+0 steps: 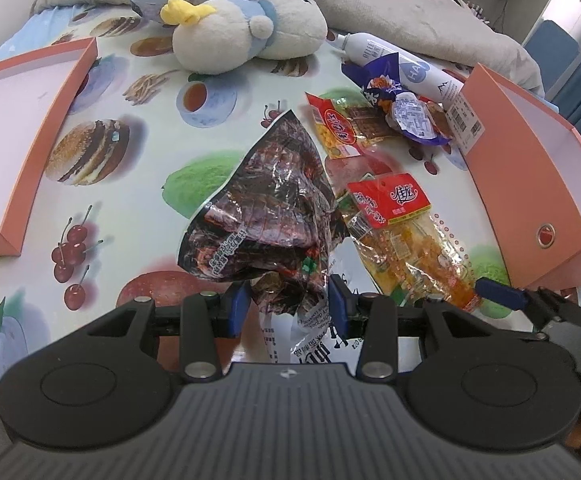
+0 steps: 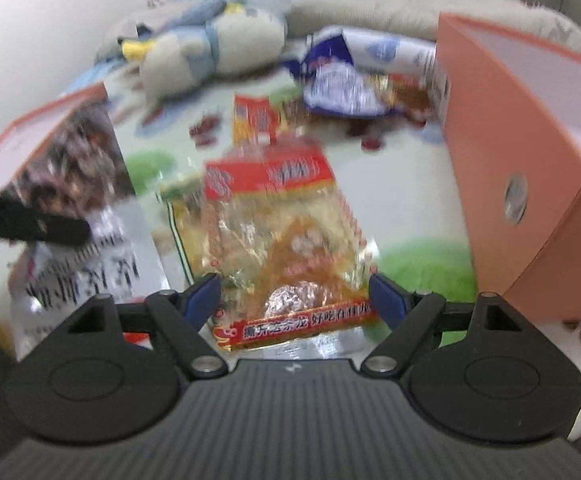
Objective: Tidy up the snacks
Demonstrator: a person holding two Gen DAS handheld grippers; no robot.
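My left gripper (image 1: pixel 288 308) is shut on the lower end of a dark crinkled snack bag (image 1: pixel 266 208), which stands up from the tablecloth. To its right a yellow snack packet with a red label (image 1: pixel 406 240) lies flat. In the blurred right wrist view my right gripper (image 2: pixel 295 296) stands open, and this yellow packet (image 2: pixel 278 240) lies between its blue pads (image 2: pixel 386 296), which do not press on it. The dark bag (image 2: pixel 70 168) shows at the left there, behind one black finger of the left gripper (image 2: pixel 30 220). One right fingertip (image 1: pixel 502 294) reaches the packet's near end.
An orange box (image 1: pixel 530 184) stands open at the right, and its orange lid (image 1: pixel 22 140) lies at the left. Further back are more snack packets (image 1: pixel 346 128), a jelly cup (image 1: pixel 414 118), a white bottle (image 1: pixel 406 68) and a plush toy (image 1: pixel 242 28).
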